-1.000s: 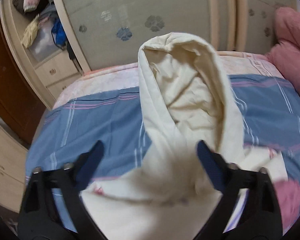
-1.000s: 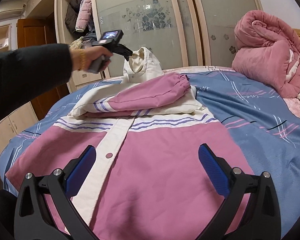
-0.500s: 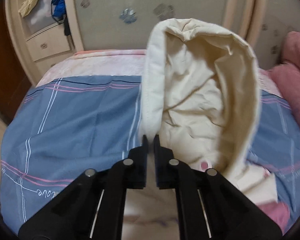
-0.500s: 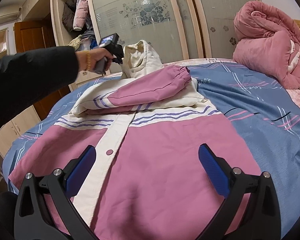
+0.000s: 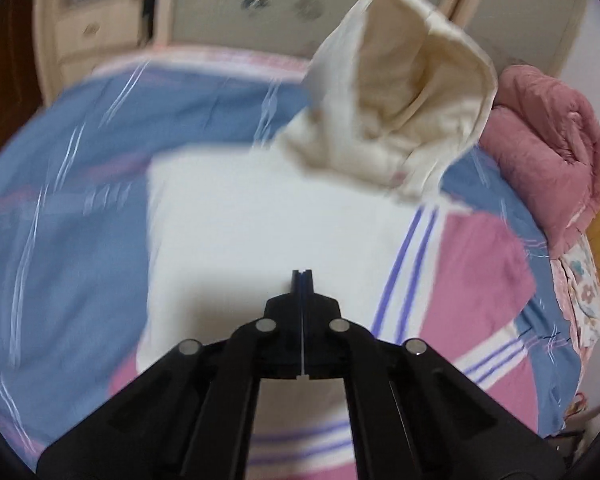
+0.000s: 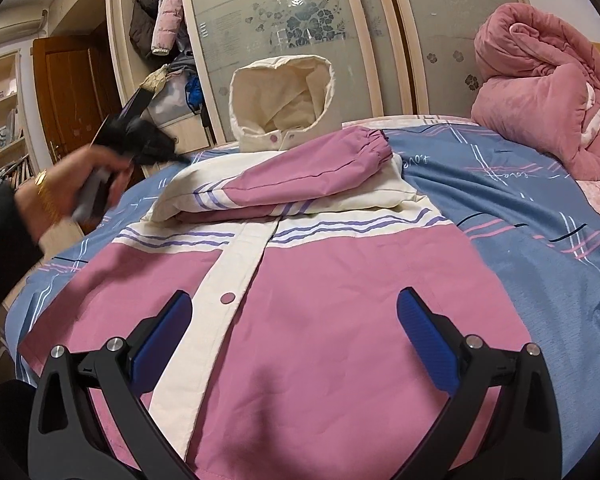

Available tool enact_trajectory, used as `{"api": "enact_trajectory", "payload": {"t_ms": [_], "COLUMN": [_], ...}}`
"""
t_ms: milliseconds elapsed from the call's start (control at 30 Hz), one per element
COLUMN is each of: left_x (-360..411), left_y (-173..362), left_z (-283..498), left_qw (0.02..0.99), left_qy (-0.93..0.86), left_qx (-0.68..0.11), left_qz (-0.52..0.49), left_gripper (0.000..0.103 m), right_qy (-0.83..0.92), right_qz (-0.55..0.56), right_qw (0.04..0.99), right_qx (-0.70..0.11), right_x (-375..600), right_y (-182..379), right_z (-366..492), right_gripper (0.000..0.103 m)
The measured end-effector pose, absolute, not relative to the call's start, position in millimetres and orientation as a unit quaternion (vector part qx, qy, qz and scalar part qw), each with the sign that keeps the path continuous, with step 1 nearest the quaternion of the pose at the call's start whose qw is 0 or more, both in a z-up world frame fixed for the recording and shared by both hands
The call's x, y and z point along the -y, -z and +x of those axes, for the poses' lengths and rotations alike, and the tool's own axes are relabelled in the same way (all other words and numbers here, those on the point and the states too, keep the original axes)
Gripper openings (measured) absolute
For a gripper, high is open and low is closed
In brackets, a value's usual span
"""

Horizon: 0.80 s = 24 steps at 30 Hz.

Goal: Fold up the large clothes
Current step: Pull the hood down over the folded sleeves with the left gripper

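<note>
A: What is hard to make out?

B: The left-wrist view is blurred; the lower hem of the jacket (image 6: 339, 320) is cut off behind the right gripper (image 6: 294, 330).

A: How is the jacket laid?

B: Flat on the blue bedspread (image 6: 539, 220), pink and cream, one sleeve (image 6: 311, 172) folded across, the cream hood (image 6: 284, 100) standing upright.

A: The tongs?

B: The left gripper (image 5: 301, 276) is closed on nothing above the cream shoulder; the right is spread wide, empty.

Dim indoor light; left wrist view smeared by motion blur (right sharp), fisheye-bent edges.
</note>
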State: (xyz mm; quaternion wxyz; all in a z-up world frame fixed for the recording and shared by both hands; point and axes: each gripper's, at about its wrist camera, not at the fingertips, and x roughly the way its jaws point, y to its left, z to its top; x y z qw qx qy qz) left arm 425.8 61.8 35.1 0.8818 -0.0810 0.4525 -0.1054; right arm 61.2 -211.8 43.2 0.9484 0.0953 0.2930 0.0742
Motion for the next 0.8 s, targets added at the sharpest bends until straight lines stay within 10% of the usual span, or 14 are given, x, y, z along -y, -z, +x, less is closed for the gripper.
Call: {"api": "enact_trajectory", "payload": {"t_ms": [67,100,167,500,800], "left_x": [-67,-69,-70,-47,-78], "left_y": [-32,-34,-43,-52,-46], "left_z": [398,376,337,219,233], "left_qw": [0.897,0.907,0.924,0.961,0.952], "left_qy": [0.086,0.087,0.085,0.123,0.084], "left_qx": [-0.427,-0.404,-0.355,-0.234,-0.272], "left_qz": [-0.068,-0.077,-0.109,-0.079,-0.113], "left_gripper": [0.016,0.061,0.101,0.101,0.101], "right_qy": [-0.073,-0.072,-0.065,-0.043,-0.049], "right_qz": [0.09,0.087,0.083,0.061,0.015], "right_qw": [0.95,0.95,0.952,0.959,0.96], "right_qx": [-0.291,-0.29,-0.287,-0.274,-0.275], "right_x": [209,208,208,204,165], "right_y": [-43,-43,-42,-57,-154], "right_z": [60,60,59,71,315], "right_gripper": [0.102,0.102,0.102,0.102,0.099]}}
